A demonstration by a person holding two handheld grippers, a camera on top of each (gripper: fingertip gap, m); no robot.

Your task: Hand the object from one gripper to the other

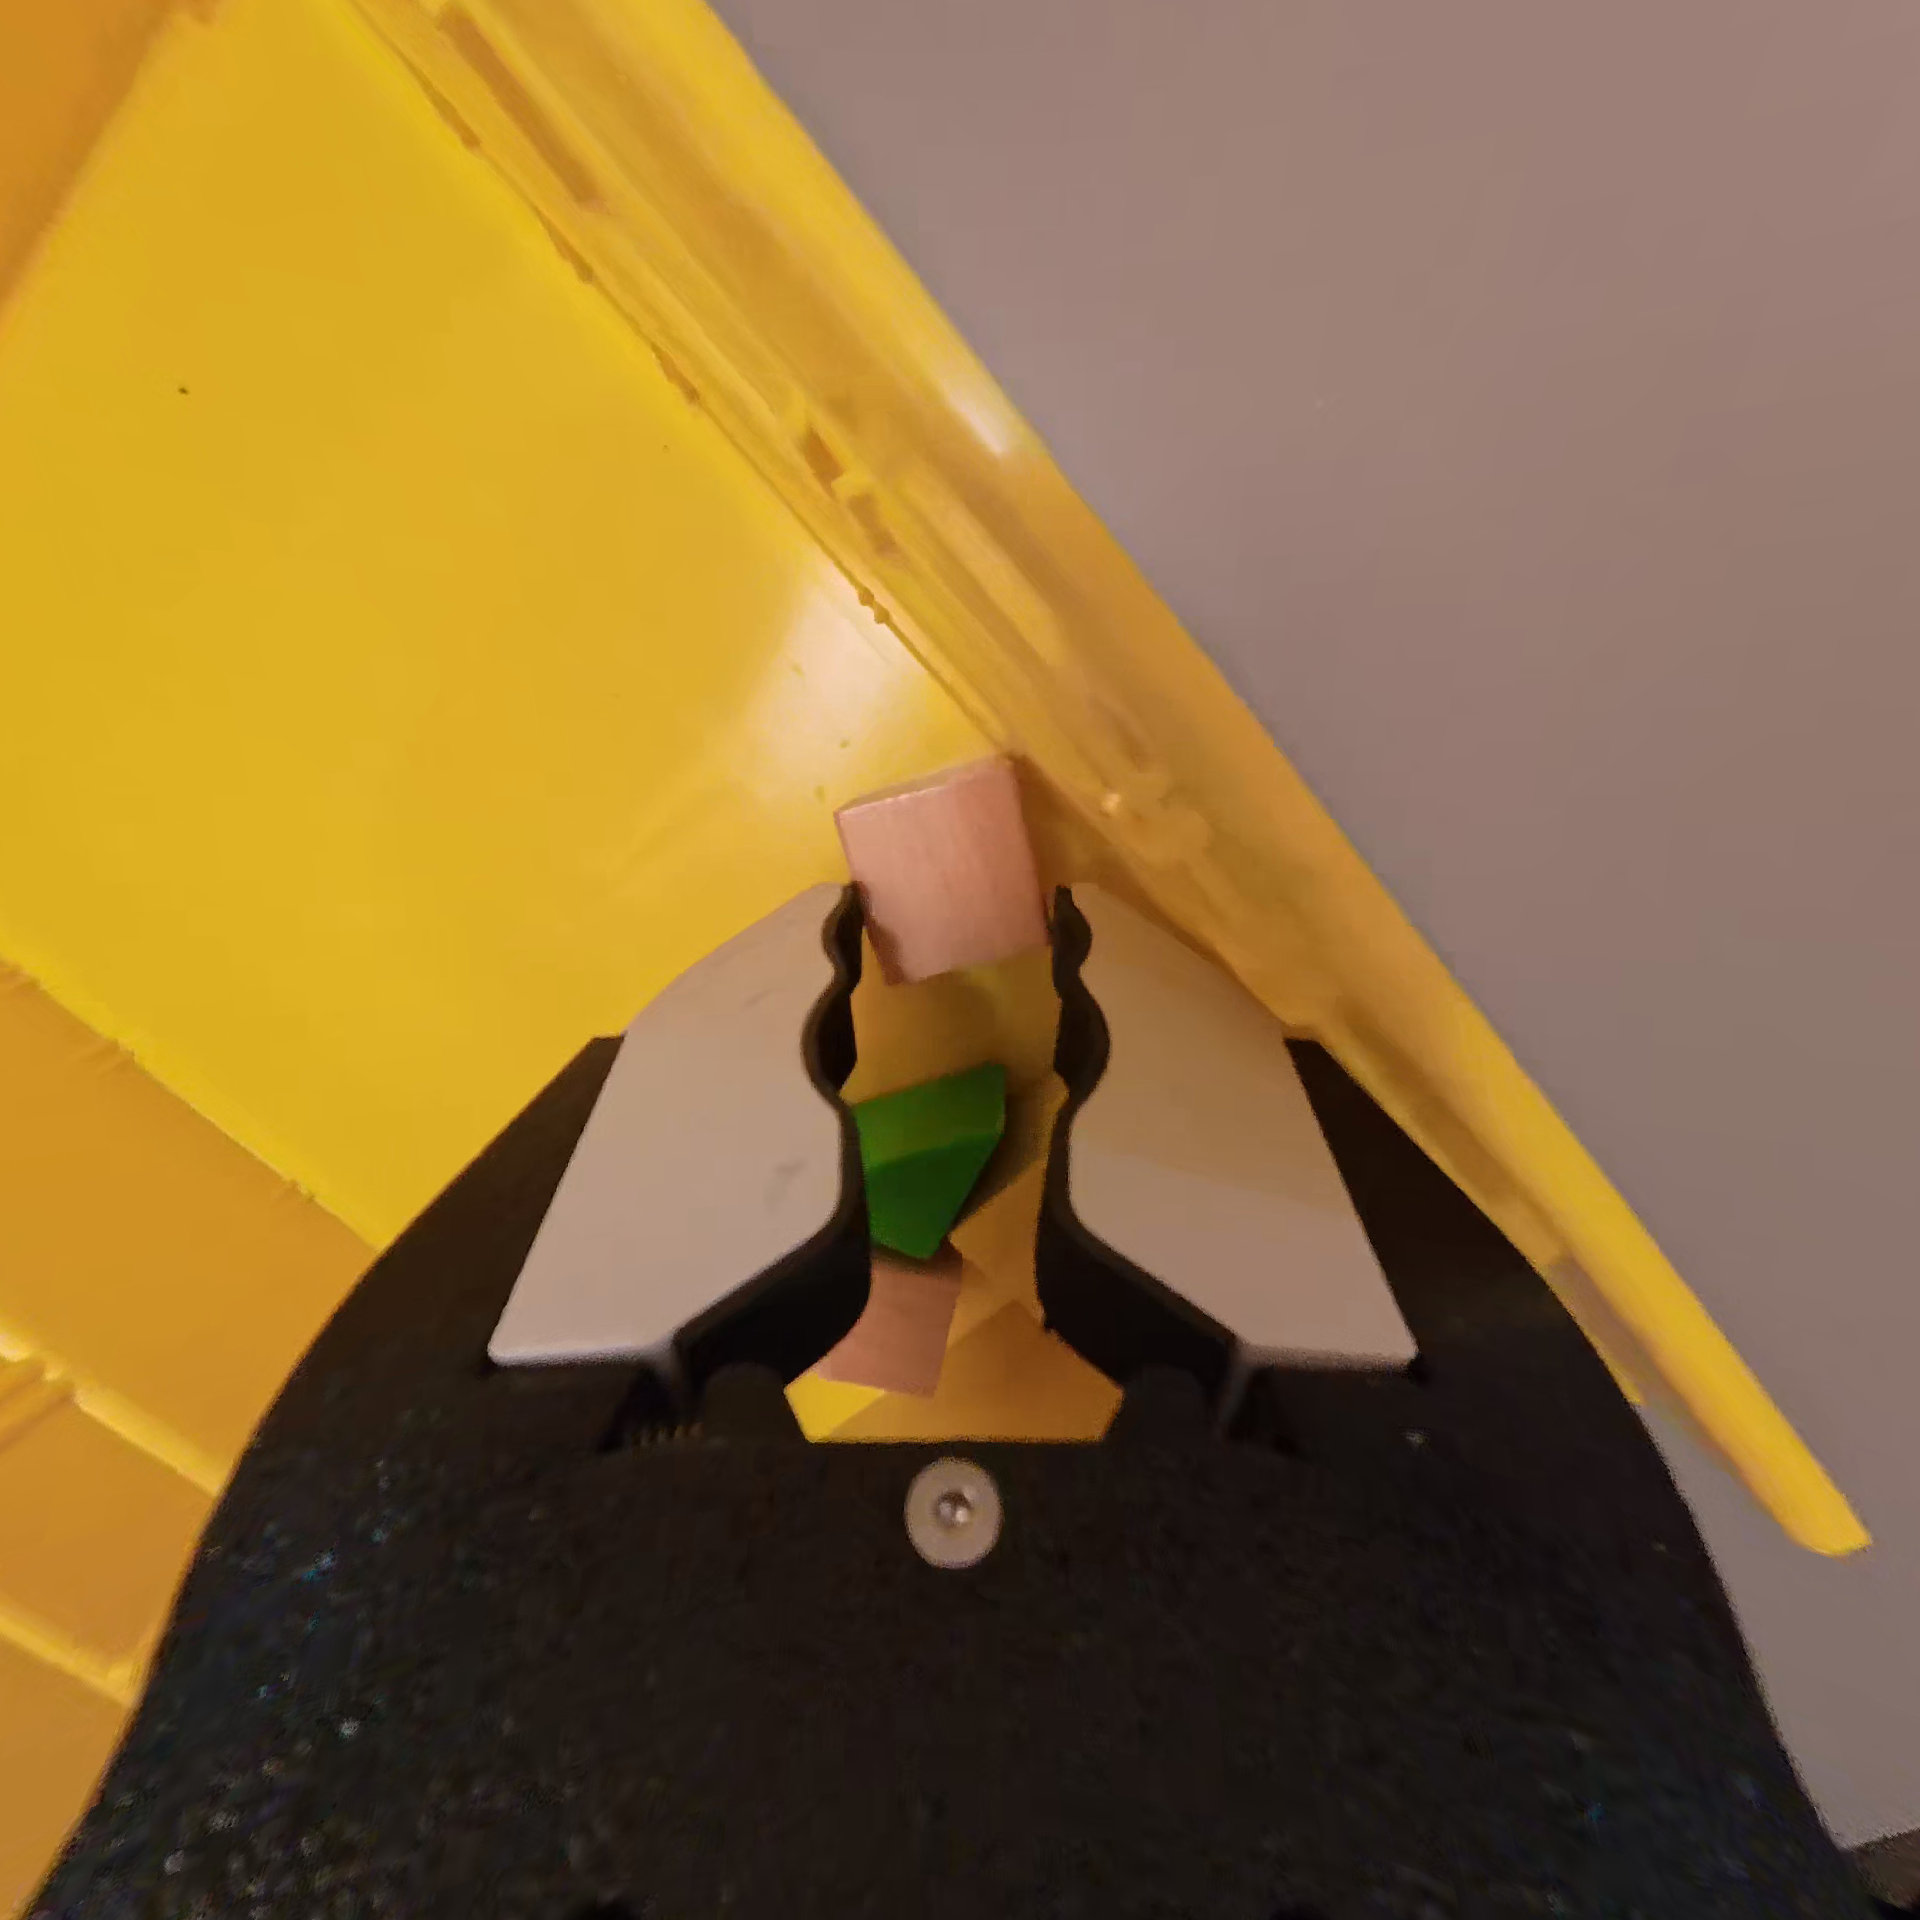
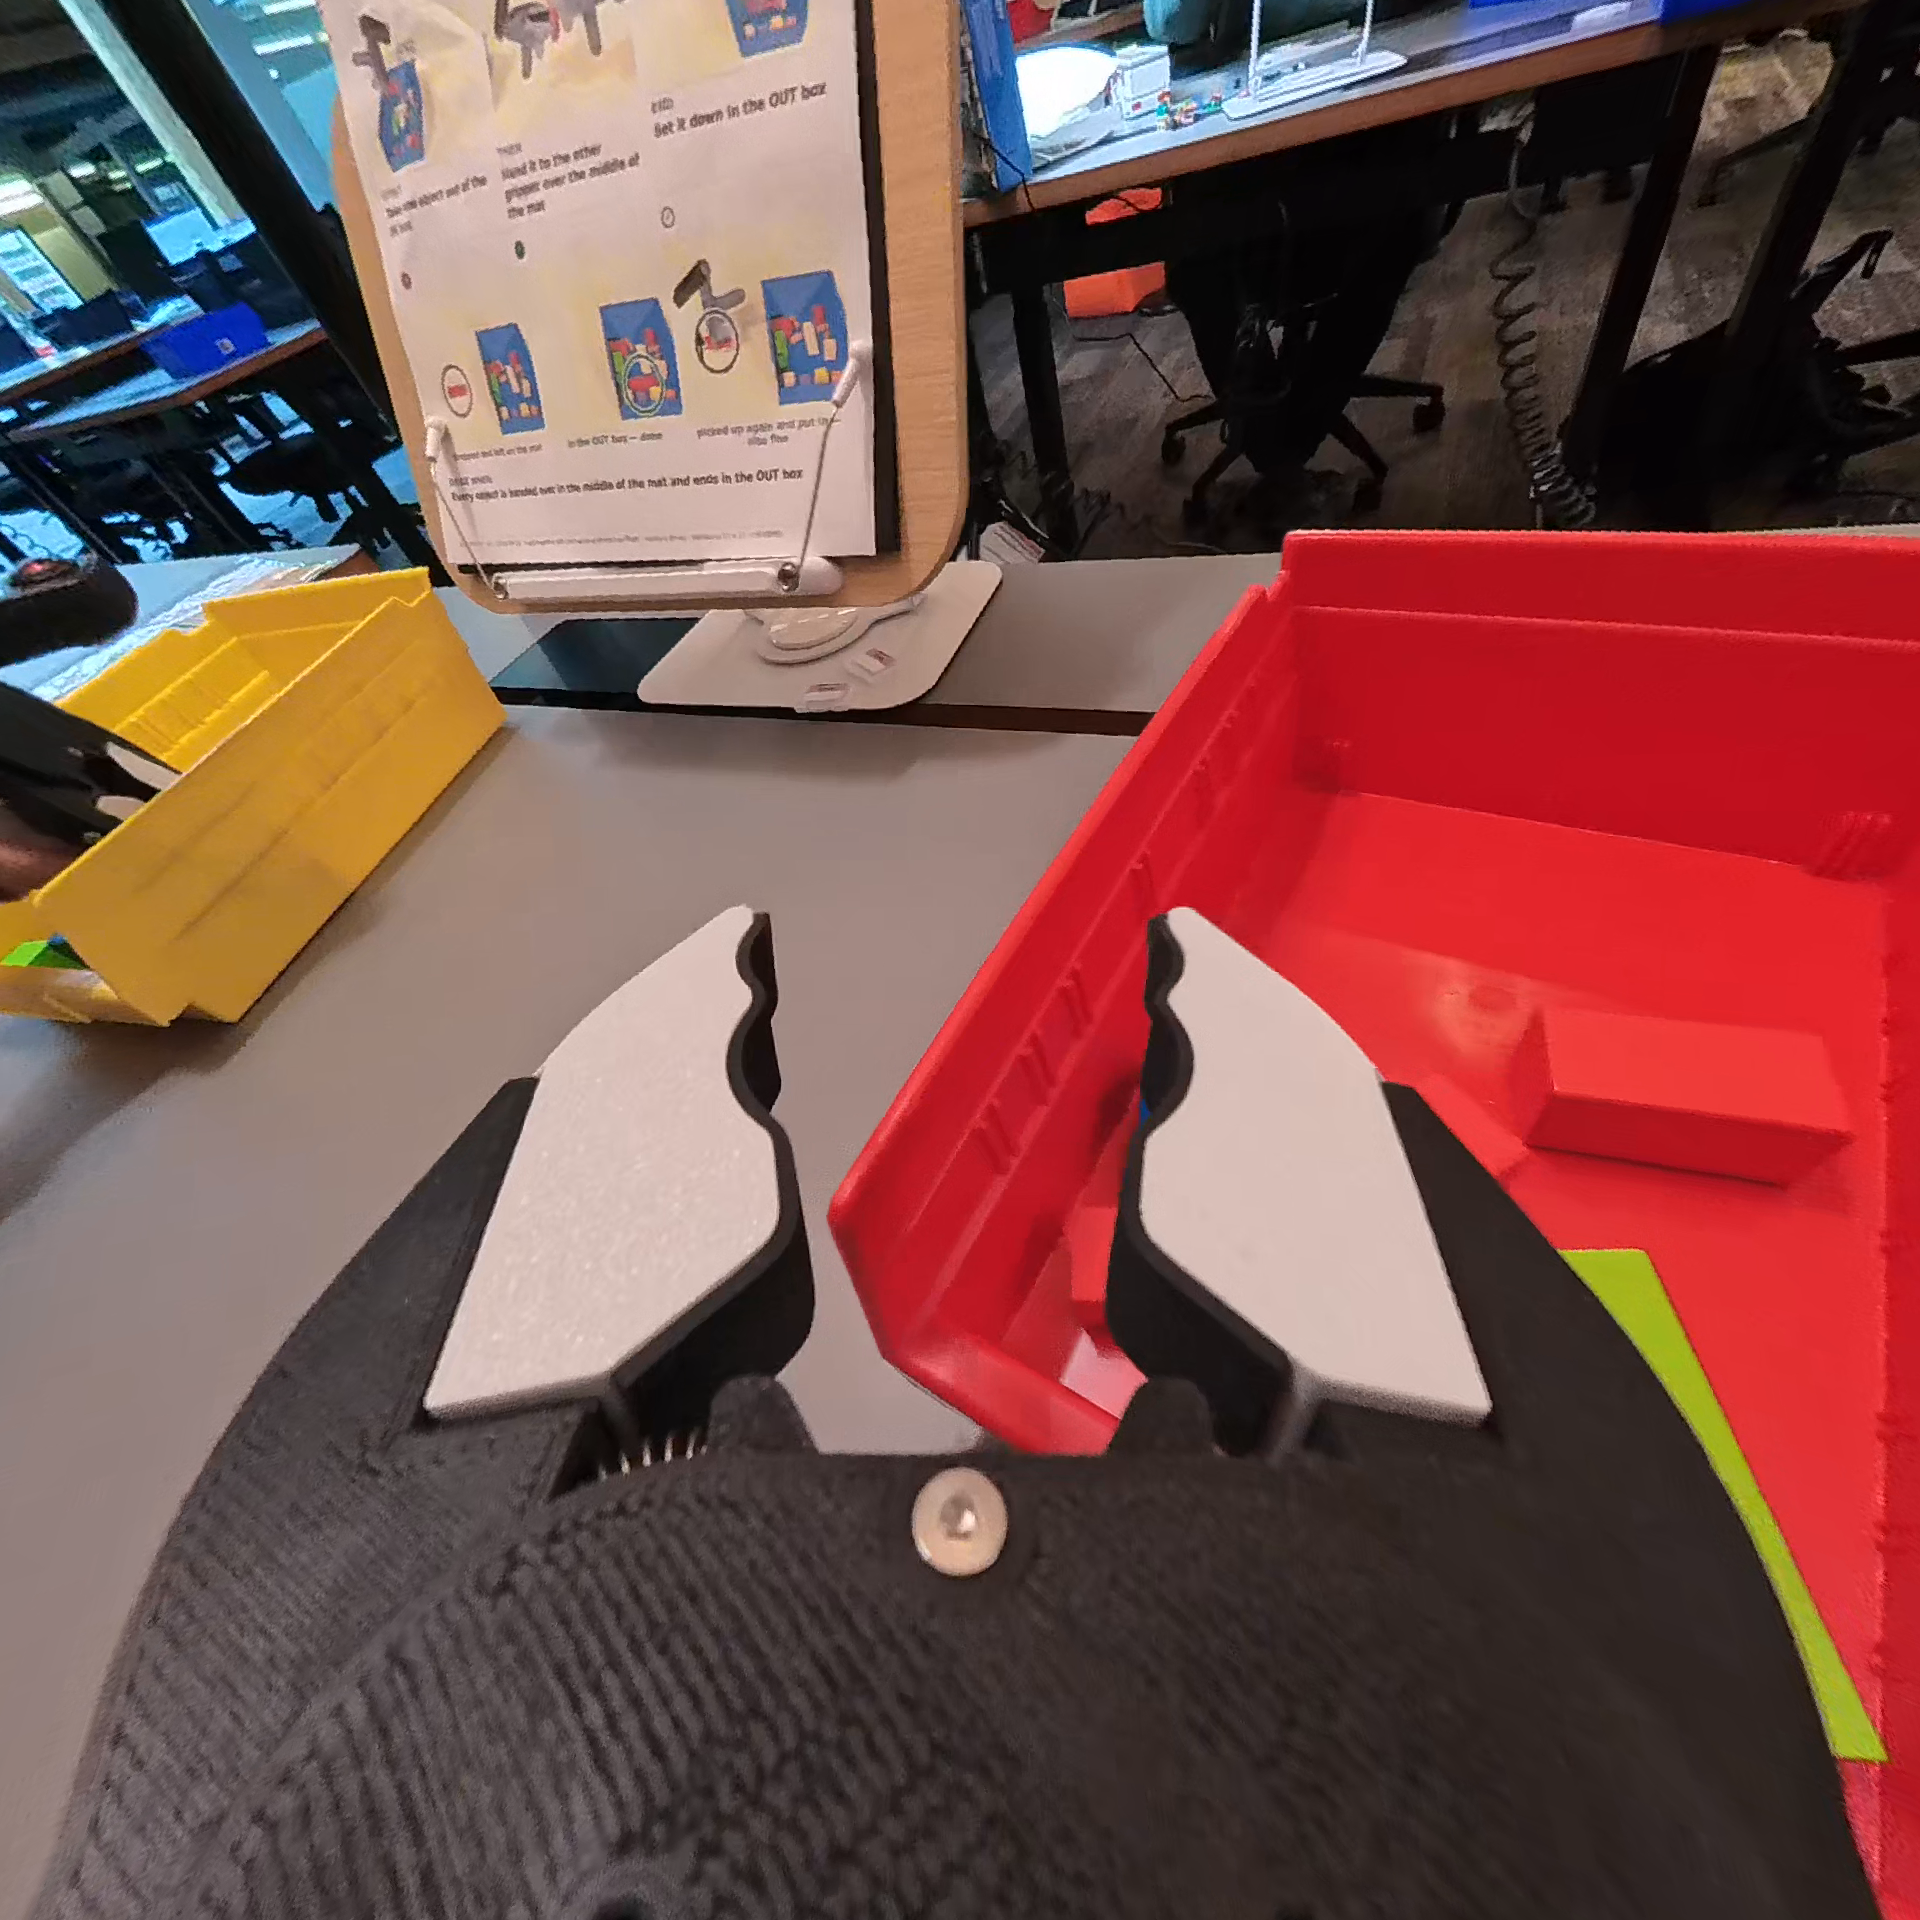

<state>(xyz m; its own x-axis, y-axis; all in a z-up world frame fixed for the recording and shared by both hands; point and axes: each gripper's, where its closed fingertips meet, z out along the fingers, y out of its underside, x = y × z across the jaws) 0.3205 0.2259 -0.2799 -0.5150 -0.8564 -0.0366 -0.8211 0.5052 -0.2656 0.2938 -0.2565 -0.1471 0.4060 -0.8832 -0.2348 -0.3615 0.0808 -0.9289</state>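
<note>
My left gripper (image 1: 956, 914) pinches a pale wooden block (image 1: 940, 868) at its fingertips, inside the yellow bin (image 1: 416, 623) and close to the bin's side wall. Only the left wrist view shows that block, plus a green block (image 1: 930, 1153) and another wooden piece (image 1: 899, 1335) lying lower in the bin. The right wrist view shows what the left cannot: my right gripper (image 2: 961, 966) spread wide and bare, straddling the near wall of a red bin (image 2: 1558, 727), well apart from the yellow bin (image 2: 301, 769).
</note>
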